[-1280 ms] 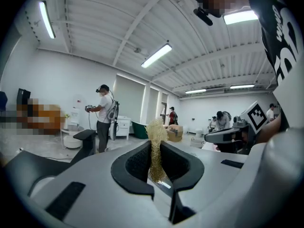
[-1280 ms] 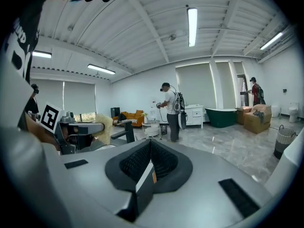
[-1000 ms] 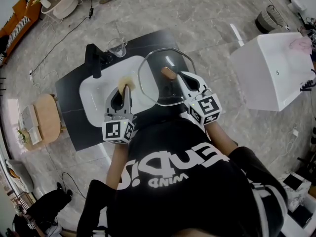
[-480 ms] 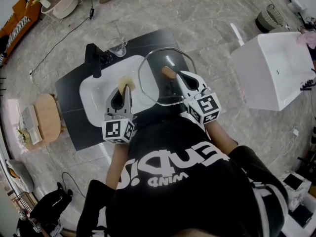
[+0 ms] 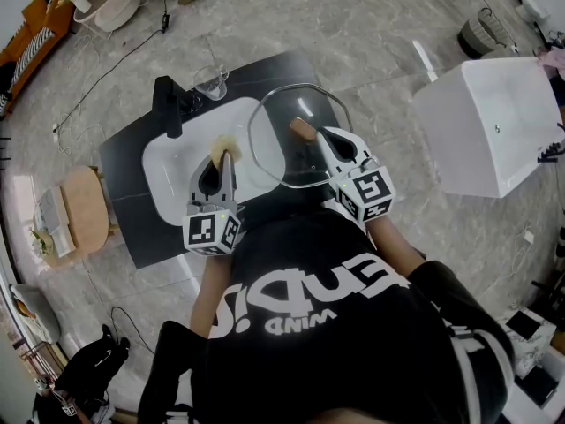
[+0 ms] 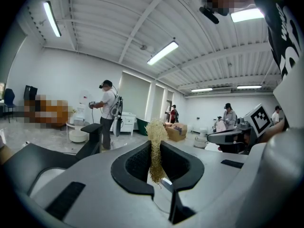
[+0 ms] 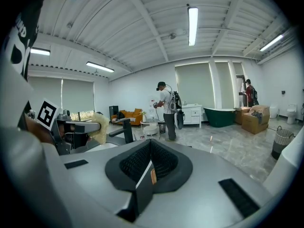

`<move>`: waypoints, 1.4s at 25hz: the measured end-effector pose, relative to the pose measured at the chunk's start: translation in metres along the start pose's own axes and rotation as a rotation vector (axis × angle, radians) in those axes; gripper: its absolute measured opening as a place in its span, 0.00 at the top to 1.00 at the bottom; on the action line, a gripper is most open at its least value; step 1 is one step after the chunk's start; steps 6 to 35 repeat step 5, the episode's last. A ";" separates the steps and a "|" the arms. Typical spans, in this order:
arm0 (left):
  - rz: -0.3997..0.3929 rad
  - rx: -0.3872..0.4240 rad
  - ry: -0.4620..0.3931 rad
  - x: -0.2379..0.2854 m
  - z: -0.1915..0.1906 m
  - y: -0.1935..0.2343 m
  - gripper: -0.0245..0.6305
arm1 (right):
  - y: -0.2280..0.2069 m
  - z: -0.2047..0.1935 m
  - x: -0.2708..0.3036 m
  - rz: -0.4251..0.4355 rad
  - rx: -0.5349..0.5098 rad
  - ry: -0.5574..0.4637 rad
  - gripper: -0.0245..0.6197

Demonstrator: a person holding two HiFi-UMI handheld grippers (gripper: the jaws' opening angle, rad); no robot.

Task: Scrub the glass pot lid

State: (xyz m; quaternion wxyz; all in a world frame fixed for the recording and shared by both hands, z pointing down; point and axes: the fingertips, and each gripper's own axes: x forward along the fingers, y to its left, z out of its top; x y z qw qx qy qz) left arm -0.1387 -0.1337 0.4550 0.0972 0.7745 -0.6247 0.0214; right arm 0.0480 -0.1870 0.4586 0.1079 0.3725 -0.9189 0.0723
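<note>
Left gripper is clamped on a straw-coloured scrubber and hangs over the sink. Right gripper is closed tight on the lid, holding it tilted above the sink's right edge, with the knob close by its jaws. The lid lies just right of the scrubber, its left rim a small gap away. By my reading, the next move is a short sideways reach by the left hand onto the glass.
</note>
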 end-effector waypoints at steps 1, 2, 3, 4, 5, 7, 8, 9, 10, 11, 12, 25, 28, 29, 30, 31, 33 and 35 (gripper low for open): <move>0.001 -0.003 0.001 0.000 -0.001 0.000 0.89 | 0.000 -0.001 0.000 0.000 0.001 0.000 0.94; 0.001 -0.007 0.002 0.001 -0.001 0.000 0.89 | 0.000 -0.001 0.001 0.000 0.001 0.000 0.94; 0.000 -0.011 0.003 0.001 -0.002 0.000 0.89 | -0.001 -0.002 0.001 -0.001 0.002 0.001 0.94; -0.002 -0.017 0.004 0.001 -0.003 0.000 0.89 | -0.001 -0.003 0.001 -0.003 0.002 0.002 0.94; -0.004 -0.024 0.004 0.002 -0.003 -0.001 0.89 | -0.002 -0.004 0.001 -0.004 0.002 0.004 0.94; -0.004 -0.024 0.004 0.002 -0.003 -0.001 0.89 | -0.002 -0.004 0.001 -0.004 0.002 0.004 0.94; -0.004 -0.024 0.004 0.002 -0.003 -0.001 0.89 | -0.002 -0.004 0.001 -0.004 0.002 0.004 0.94; -0.004 -0.024 0.004 0.002 -0.003 -0.001 0.89 | -0.002 -0.004 0.001 -0.004 0.002 0.004 0.94; -0.004 -0.024 0.004 0.002 -0.003 -0.001 0.89 | -0.002 -0.004 0.001 -0.004 0.002 0.004 0.94; -0.004 -0.024 0.004 0.002 -0.003 -0.001 0.89 | -0.002 -0.004 0.001 -0.004 0.002 0.004 0.94; -0.004 -0.024 0.004 0.002 -0.003 -0.001 0.89 | -0.002 -0.004 0.001 -0.004 0.002 0.004 0.94; -0.004 -0.024 0.004 0.002 -0.003 -0.001 0.89 | -0.002 -0.004 0.001 -0.004 0.002 0.004 0.94; -0.004 -0.024 0.004 0.002 -0.003 -0.001 0.89 | -0.002 -0.004 0.001 -0.004 0.002 0.004 0.94; -0.004 -0.024 0.004 0.002 -0.003 -0.001 0.89 | -0.002 -0.004 0.001 -0.004 0.002 0.004 0.94; -0.004 -0.024 0.004 0.002 -0.003 -0.001 0.89 | -0.002 -0.004 0.001 -0.004 0.002 0.004 0.94; -0.004 -0.024 0.004 0.002 -0.003 -0.001 0.89 | -0.002 -0.004 0.001 -0.004 0.002 0.004 0.94; -0.004 -0.024 0.004 0.002 -0.003 -0.001 0.89 | -0.002 -0.004 0.001 -0.004 0.002 0.004 0.94; -0.004 -0.024 0.004 0.002 -0.003 -0.001 0.89 | -0.002 -0.004 0.001 -0.004 0.002 0.004 0.94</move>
